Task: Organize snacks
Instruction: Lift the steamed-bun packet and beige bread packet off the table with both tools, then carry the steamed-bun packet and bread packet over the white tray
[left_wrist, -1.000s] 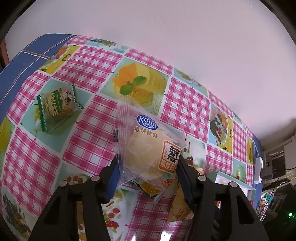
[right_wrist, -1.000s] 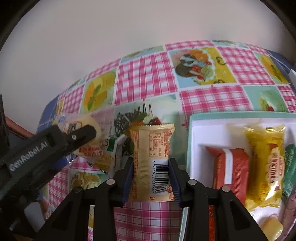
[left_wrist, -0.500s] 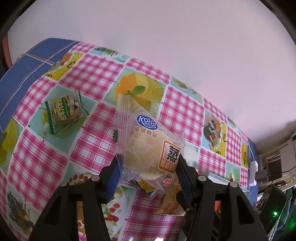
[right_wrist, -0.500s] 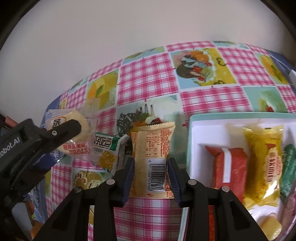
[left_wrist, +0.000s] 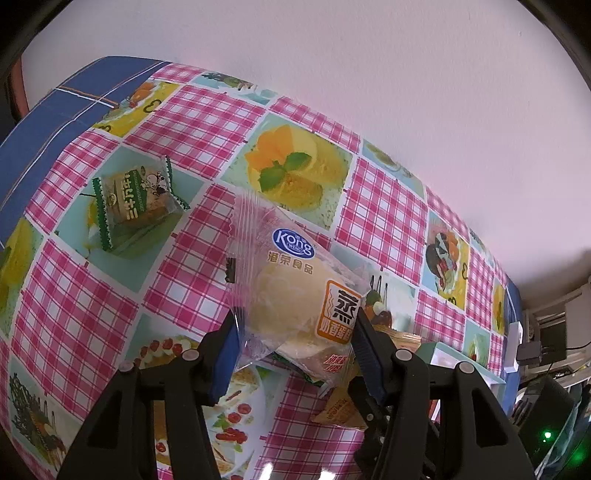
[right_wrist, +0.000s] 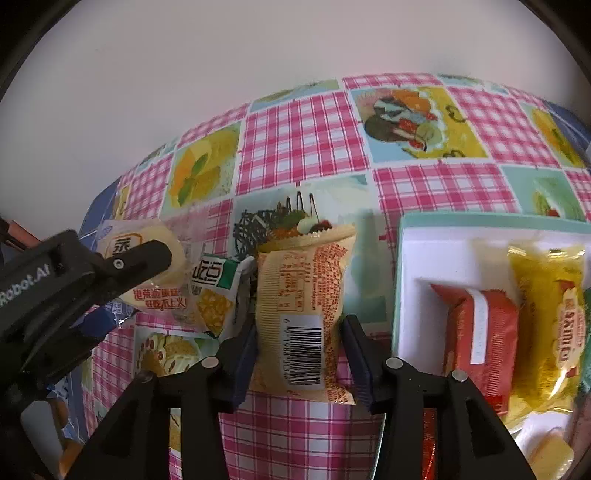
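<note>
Our right hand-held gripper (right_wrist: 299, 354) clamps the orange packet (right_wrist: 303, 314) upright — its long axis points forward. The tray (right_wrist: 413, 258) lies just right of it, nearer this hand; our left hand-held gripper (left_wrist: 293, 332) holds the bun pack (left_wrist: 295, 291).

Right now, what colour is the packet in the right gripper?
Pale yellow-orange packet with red print and a barcode; right wrist view shows it best.

A checked tablecloth (left_wrist: 192, 122) in pink and white, broken by teal squares printed with desserts and fruit, covers the table, with a blue border (left_wrist: 55, 110) along its far left edge. A plain pale wall (left_wrist: 369, 74) rises behind it. At the far right, dark electronics with cables (left_wrist: 546, 339) and a green light (left_wrist: 546, 435) show.
</note>
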